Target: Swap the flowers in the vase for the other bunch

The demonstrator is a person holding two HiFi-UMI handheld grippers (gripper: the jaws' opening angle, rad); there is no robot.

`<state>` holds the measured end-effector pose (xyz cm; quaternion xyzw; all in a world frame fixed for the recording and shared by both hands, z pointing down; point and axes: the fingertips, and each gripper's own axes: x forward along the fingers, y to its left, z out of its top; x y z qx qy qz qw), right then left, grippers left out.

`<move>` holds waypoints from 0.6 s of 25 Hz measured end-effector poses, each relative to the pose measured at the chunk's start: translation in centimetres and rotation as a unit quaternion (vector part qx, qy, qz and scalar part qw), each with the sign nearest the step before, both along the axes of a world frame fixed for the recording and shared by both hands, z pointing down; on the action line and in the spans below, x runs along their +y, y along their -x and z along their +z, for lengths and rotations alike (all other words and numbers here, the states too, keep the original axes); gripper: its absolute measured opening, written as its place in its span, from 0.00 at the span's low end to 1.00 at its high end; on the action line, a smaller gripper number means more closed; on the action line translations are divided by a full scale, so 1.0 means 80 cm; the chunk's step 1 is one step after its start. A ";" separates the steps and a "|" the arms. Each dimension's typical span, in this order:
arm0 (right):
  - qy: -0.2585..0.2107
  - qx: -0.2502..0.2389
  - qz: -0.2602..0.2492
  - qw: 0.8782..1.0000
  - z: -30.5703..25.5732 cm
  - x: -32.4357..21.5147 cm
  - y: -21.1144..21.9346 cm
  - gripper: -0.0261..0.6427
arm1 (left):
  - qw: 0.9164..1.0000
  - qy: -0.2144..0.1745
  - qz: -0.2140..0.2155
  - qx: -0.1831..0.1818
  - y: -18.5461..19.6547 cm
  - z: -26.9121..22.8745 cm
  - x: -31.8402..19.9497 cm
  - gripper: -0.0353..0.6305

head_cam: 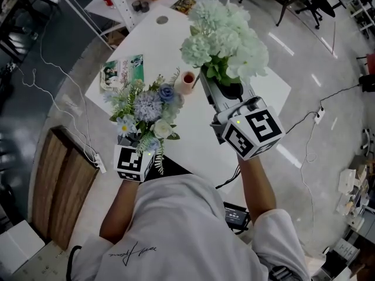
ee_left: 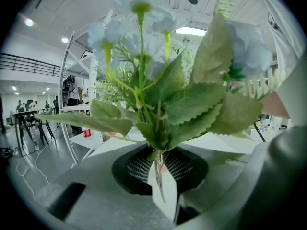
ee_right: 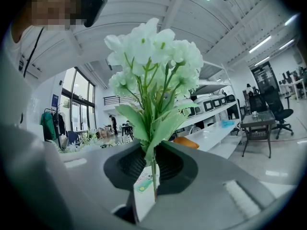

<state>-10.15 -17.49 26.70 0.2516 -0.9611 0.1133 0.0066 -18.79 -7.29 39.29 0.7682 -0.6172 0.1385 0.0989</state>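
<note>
Clenching left tongs (ee_left: 160, 169) on the stems of a blue-and-white mixed flower bunch (head_cam: 143, 107) and right tongs (ee_right: 151, 169) on a pale green hydrangea bunch (head_cam: 225, 37), both upright, seemingly to leave free the small pink vase (head_cam: 187, 82) just beyond, between them.

Bright, even indoor light comes from ceiling strip lamps (ee_left: 192, 30), and the glossy floor (head_cam: 293, 45) throws back white streaks of glare. Shadows are faint and soft. Both gripper views bulge like a fisheye, with black corners; the closest flowers (ee_left: 139, 4) blur, overexposed and pale
</note>
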 end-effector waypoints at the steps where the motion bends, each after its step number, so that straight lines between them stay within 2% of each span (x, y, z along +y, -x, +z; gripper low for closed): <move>1: 0.001 0.001 -0.001 1.000 0.001 -0.001 0.001 0.12 | 1.000 0.001 0.001 0.002 0.000 -0.001 -0.002 0.14; 15: -0.002 0.006 -0.006 1.000 0.002 -0.011 0.007 0.12 | 1.000 0.003 0.004 0.011 -0.004 0.004 -0.008 0.14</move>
